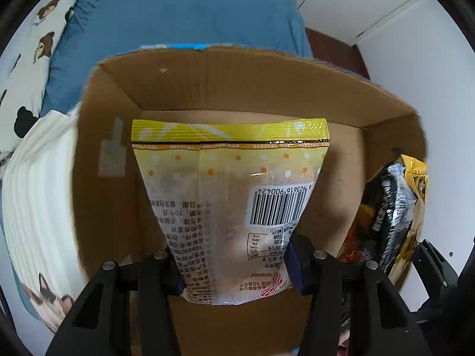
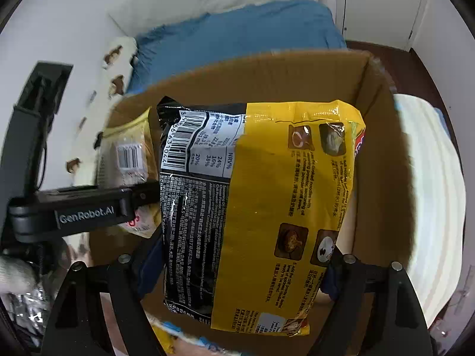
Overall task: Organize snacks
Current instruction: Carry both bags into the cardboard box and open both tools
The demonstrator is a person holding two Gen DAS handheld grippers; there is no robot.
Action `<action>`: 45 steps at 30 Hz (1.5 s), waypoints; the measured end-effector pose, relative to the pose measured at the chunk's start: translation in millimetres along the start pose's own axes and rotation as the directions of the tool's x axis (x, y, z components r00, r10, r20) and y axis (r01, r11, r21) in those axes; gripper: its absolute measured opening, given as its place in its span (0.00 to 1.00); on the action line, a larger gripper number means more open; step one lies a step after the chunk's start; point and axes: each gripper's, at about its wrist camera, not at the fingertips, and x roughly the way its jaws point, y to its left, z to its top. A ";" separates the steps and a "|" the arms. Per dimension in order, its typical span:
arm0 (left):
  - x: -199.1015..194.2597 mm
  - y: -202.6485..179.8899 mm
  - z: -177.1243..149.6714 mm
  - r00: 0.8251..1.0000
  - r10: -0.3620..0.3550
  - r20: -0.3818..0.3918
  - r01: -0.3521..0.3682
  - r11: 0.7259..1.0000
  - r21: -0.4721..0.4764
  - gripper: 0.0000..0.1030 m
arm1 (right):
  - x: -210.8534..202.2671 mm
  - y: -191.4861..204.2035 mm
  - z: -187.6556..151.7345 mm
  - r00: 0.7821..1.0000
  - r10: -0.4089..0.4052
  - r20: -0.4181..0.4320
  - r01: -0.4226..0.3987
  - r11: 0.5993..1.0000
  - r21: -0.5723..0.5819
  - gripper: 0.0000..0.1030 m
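My left gripper is shut on a pale yellow cracker bag with a barcode, held over the open cardboard box. My right gripper is shut on a black and yellow noodle packet, held over the same box. In the left wrist view the noodle packet shows at the right, inside the box's edge. In the right wrist view the cracker bag and the left gripper's body show at the left. The box floor is mostly hidden by the two packets.
The box stands beside a bed with a blue sheet and a bear-print pillow. A white ribbed cushion lies right of the box and also shows in the left view. A yellow and blue snack bag lies below the box's near edge.
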 end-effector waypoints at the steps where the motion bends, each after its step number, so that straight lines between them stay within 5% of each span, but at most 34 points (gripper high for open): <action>1: 4.4 -0.3 3.7 1.000 -0.008 -0.022 0.009 1.000 0.015 0.47 | 8.2 -2.4 6.3 1.000 -0.007 -0.012 0.007 1.000 0.001 0.83; 13: 30.4 -2.8 27.4 0.994 0.009 -0.106 -0.009 1.000 0.002 0.50 | 73.8 -22.5 34.2 0.993 -0.066 -0.093 0.065 0.998 -0.014 0.83; 15: 24.9 -5.7 24.2 0.995 0.002 -0.097 -0.002 1.000 -0.002 0.62 | 81.4 -23.4 37.0 0.990 -0.066 -0.121 0.064 0.998 -0.014 0.84; 17: 17.7 -6.3 23.8 0.997 0.002 -0.071 -0.002 1.000 0.002 0.95 | 88.0 -20.6 47.0 0.988 -0.092 -0.121 0.090 0.996 -0.026 0.88; 19: 10.5 -8.6 22.8 0.999 0.008 -0.051 -0.007 1.000 0.013 0.95 | 90.4 -7.7 54.5 0.987 -0.112 -0.112 0.109 0.994 -0.030 0.99; 29: -43.8 -18.9 1.4 0.997 0.020 0.078 -0.025 0.998 0.060 0.95 | 32.1 -3.7 40.0 0.991 -0.107 -0.078 0.109 0.994 0.026 0.99; 35: -84.3 -10.9 -45.9 0.974 0.039 0.224 -0.054 0.997 0.061 0.95 | -11.6 7.9 7.5 0.988 -0.154 0.012 0.153 0.987 0.057 0.99; 45: -118.1 -12.1 -100.5 0.940 0.072 0.334 -0.103 0.992 0.077 0.95 | -80.6 37.5 -56.9 0.977 -0.180 0.118 0.176 0.983 0.040 0.99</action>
